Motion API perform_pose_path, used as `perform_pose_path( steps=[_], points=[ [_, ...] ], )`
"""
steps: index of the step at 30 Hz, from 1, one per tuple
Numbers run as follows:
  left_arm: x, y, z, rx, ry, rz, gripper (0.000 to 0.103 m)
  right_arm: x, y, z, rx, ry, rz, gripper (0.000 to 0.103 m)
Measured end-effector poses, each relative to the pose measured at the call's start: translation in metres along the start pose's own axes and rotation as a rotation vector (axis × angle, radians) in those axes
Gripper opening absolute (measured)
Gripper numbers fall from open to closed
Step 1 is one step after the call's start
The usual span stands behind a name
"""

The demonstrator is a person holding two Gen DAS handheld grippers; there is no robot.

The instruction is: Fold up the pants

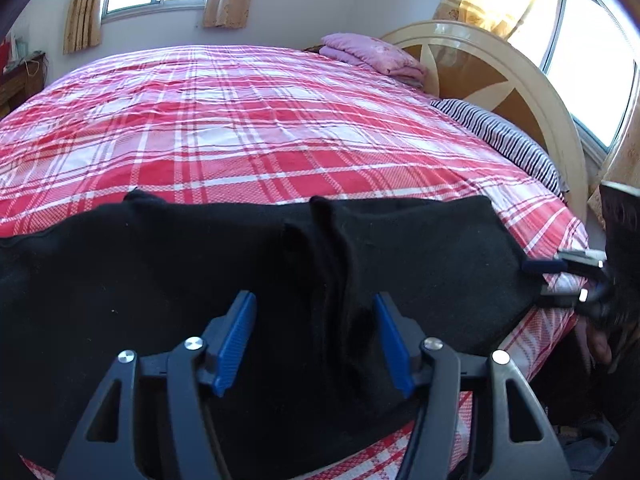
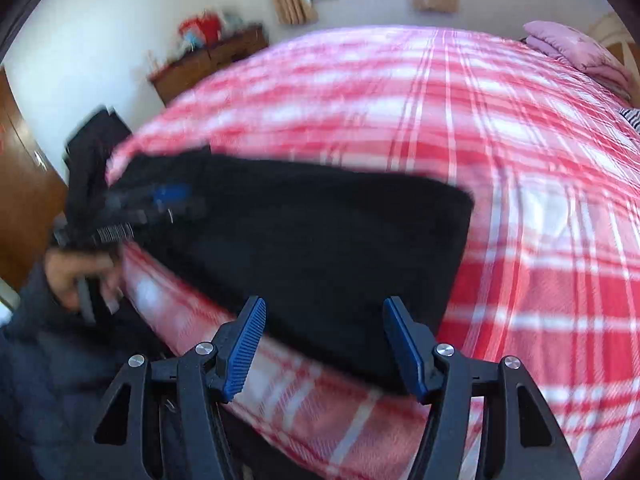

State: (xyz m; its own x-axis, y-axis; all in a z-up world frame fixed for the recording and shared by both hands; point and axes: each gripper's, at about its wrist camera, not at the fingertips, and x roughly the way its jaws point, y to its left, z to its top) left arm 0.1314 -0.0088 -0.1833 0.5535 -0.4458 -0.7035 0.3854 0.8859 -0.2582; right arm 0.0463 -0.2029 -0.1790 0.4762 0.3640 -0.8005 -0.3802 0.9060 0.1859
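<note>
Black pants (image 1: 200, 264) lie flat along the near edge of the bed, with a fold ridge down their middle. In the right wrist view the pants (image 2: 320, 240) form a dark slab on the plaid cover. My left gripper (image 1: 316, 340) is open just above the pants, its blue pads either side of the ridge. It also shows blurred at the pants' left end in the right wrist view (image 2: 160, 204). My right gripper (image 2: 324, 344) is open over the pants' near right edge. It also shows in the left wrist view (image 1: 560, 280) at the pants' right end.
A red and white plaid cover (image 1: 260, 120) spans the bed. Folded pink bedding (image 1: 372, 54) and a striped pillow (image 1: 504, 140) lie by the round headboard (image 1: 500, 72). A wooden dresser (image 2: 208, 60) stands by the far wall.
</note>
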Motion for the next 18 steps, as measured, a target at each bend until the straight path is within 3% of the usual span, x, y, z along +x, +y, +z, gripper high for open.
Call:
perform_pose_path(
  steps=[5,10,18],
  points=[
    [0.001,-0.004,-0.001,0.023,0.002,0.018,0.064,0.003,0.013,-0.007,-0.072,-0.008,-0.072,0.063],
    [0.001,-0.005,-0.001,0.026,0.003,0.024,0.065,0.002,0.024,0.014,-0.06,-0.008,-0.013,0.063],
    [-0.001,-0.004,-0.001,0.018,0.007,0.021,0.065,0.03,0.055,0.048,-0.158,-0.049,-0.09,0.063]
  ],
)
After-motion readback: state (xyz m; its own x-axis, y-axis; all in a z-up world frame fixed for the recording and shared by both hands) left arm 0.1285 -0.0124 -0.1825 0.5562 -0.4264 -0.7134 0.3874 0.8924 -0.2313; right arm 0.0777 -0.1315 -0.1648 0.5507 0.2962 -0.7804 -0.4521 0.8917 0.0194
